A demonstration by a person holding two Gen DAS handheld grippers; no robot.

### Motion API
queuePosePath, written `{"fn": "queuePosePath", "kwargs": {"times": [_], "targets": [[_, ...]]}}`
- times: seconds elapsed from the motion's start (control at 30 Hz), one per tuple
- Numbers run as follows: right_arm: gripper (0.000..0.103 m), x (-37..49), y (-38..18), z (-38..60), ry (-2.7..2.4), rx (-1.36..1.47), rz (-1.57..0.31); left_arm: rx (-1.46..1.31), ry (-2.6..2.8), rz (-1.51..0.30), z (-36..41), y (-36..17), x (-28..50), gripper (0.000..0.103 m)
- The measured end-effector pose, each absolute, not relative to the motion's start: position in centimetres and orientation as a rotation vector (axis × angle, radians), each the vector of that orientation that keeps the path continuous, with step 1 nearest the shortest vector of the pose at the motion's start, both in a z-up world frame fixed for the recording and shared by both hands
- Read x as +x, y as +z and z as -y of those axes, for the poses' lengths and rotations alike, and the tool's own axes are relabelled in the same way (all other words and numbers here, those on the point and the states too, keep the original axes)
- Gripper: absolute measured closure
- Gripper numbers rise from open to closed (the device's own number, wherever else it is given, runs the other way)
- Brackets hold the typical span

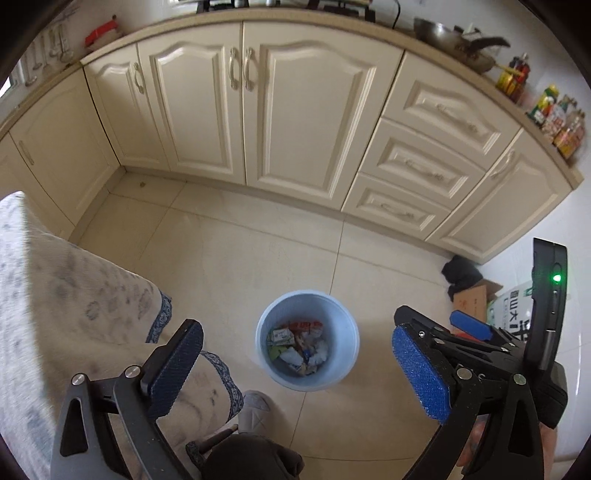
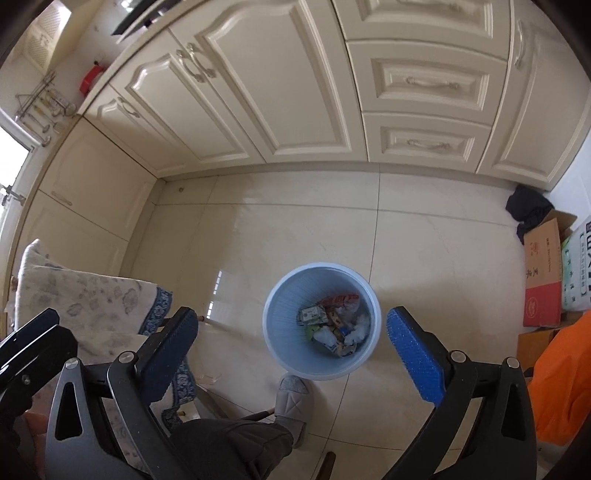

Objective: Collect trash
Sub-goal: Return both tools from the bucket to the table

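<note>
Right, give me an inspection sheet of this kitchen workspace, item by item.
Surface: cream tiled floor, glossy, no loose trash seen on it.
Job's things: light blue bin upright on the floor, wrappers and crumpled paper inside.
Clutter: cardboard boxes and dark cloth in the corner; patterned tablecloth; grey slipper.
Grippers: left tool open, empty; right tool open, empty, both above the bin.
Cables: nothing seen.
Surroundings: cream cabinets, wok and bottles on the counter.
</note>
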State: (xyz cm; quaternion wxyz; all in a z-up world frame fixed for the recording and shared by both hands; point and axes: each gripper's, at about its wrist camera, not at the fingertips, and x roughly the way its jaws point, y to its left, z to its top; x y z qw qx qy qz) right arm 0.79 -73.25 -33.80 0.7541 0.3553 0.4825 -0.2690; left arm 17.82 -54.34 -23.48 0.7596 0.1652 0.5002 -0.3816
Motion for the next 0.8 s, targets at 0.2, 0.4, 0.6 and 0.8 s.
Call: {"fn": "queuePosePath", "kwargs": {"times": [0.2,0.4,0.6,0.8], "targets": [[0.0,1.8,-27.8,70.2,-0.574,0.698,-0.969,0.295,-0.813,-0.964,47.1,-17.6,15.3,0.002],[0.0,3.7,-21.5,65.3,-0.514,0.603,-0.889,0.22,-0.733,-0.831,37.9,-12.2,13.9,0.002],[0.0,6.2,-15.0,58.9,-0.414,0.485,-0.805,0.14,-0.613,-0.723,28.1,-7.9,12.5,0.002],[0.0,8.9,-9.1,51.1,-0.282,0.364,-0.722,0.065,-0.481,-0.632,17.8,-4.8,10.4,0.001]]}}
